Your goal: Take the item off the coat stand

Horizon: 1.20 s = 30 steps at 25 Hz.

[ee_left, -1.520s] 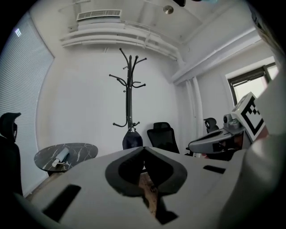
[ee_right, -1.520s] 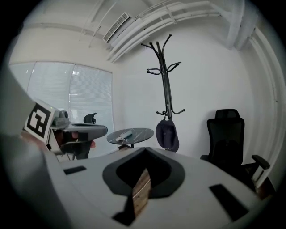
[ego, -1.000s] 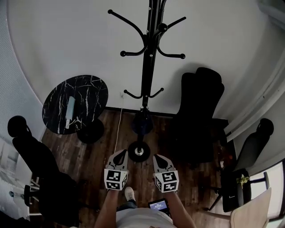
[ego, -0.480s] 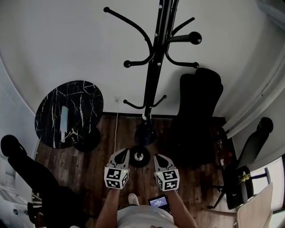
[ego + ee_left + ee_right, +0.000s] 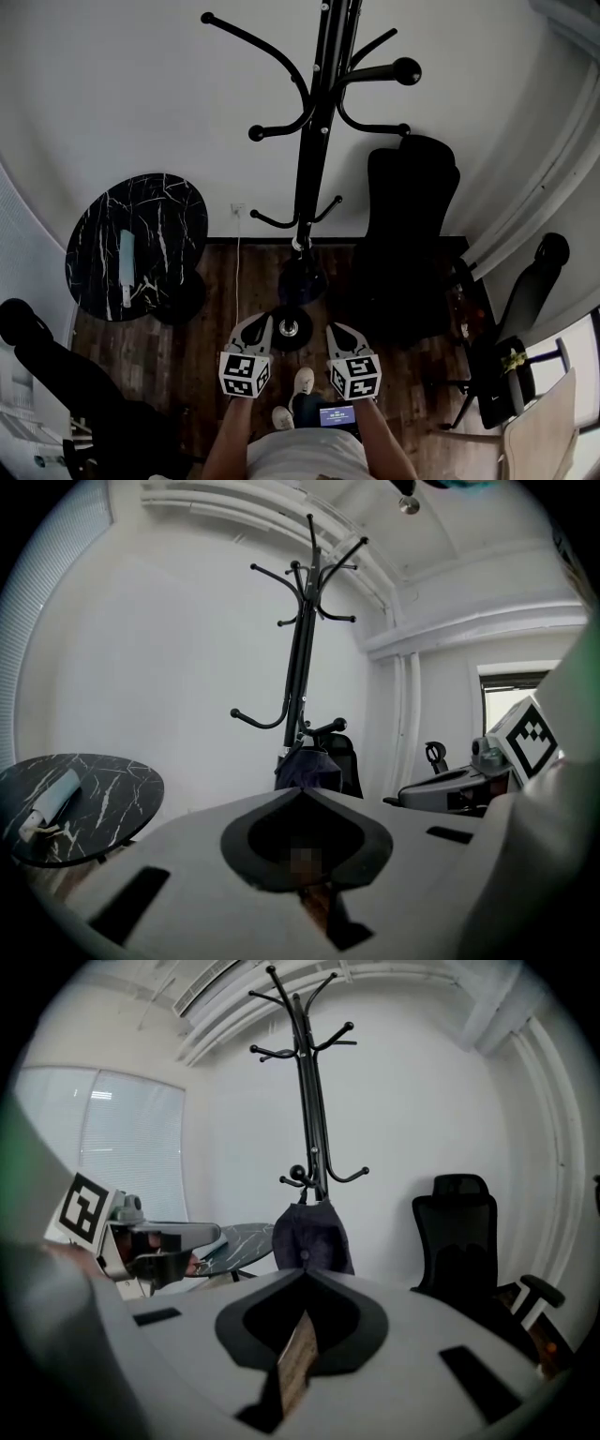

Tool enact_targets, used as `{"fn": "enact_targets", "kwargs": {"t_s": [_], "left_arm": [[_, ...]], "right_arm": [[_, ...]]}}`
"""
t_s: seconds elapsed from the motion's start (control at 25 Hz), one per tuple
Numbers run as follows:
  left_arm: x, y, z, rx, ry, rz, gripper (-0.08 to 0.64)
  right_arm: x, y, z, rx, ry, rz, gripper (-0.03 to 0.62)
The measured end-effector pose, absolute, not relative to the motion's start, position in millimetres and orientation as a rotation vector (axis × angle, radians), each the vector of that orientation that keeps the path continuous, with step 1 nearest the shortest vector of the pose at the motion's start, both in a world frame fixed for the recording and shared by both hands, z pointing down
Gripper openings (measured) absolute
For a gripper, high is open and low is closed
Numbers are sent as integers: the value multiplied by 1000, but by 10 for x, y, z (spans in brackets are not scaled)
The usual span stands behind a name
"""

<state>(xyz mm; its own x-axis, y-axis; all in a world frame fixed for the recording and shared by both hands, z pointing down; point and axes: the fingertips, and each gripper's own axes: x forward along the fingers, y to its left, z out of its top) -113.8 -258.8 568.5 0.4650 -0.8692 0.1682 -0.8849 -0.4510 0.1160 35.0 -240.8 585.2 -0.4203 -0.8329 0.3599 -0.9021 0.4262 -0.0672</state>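
A tall black coat stand point(image 5: 314, 141) rises in front of me against the white wall, its round base point(image 5: 290, 325) on the wood floor. A dark bag point(image 5: 301, 277) hangs from one of its low hooks, also visible as a dark bag point(image 5: 306, 768) in the left gripper view and as a dark bag point(image 5: 312, 1234) in the right gripper view. My left gripper point(image 5: 253, 328) and right gripper point(image 5: 340, 331) are side by side, short of the stand, pointing at it. Both are shut and hold nothing.
A round black marble table point(image 5: 141, 246) with a pale oblong object point(image 5: 127, 266) stands at the left. A black office chair point(image 5: 408, 234) is right of the stand, further dark chairs at both sides. A white cable point(image 5: 236, 272) runs down the wall.
The view has closed in on the stand and tilted up, so its hooks look larger. Both grippers stayed shut and side by side. A shoe has appeared between them.
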Motion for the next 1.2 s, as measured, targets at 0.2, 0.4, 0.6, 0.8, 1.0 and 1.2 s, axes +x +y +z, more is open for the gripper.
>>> {"fn": "enact_targets", "kwargs": {"t_s": [0.2, 0.4, 0.6, 0.8, 1.0, 1.2], "left_arm": [[-1167, -2631, 5688, 2525, -1548, 131, 20], [-1141, -2679, 5760, 2522, -1536, 166, 21], [-1101, -2780, 5802, 2528, -1525, 185, 21], [-1102, -2911, 5870, 2518, -1526, 200, 21], [-1113, -3069, 5952, 2499, -1506, 207, 21], [-1045, -3202, 6001, 2510, -1459, 223, 23]], "right_arm": [[390, -2442, 5894, 1528, -2396, 372, 12], [387, -2505, 5907, 1523, -2394, 367, 12], [485, -2625, 5953, 1558, -2352, 379, 12], [512, -2756, 6000, 1563, -2333, 393, 14], [493, -2916, 6056, 1543, -2328, 411, 14], [454, -3085, 6101, 1520, -2323, 422, 22]]}}
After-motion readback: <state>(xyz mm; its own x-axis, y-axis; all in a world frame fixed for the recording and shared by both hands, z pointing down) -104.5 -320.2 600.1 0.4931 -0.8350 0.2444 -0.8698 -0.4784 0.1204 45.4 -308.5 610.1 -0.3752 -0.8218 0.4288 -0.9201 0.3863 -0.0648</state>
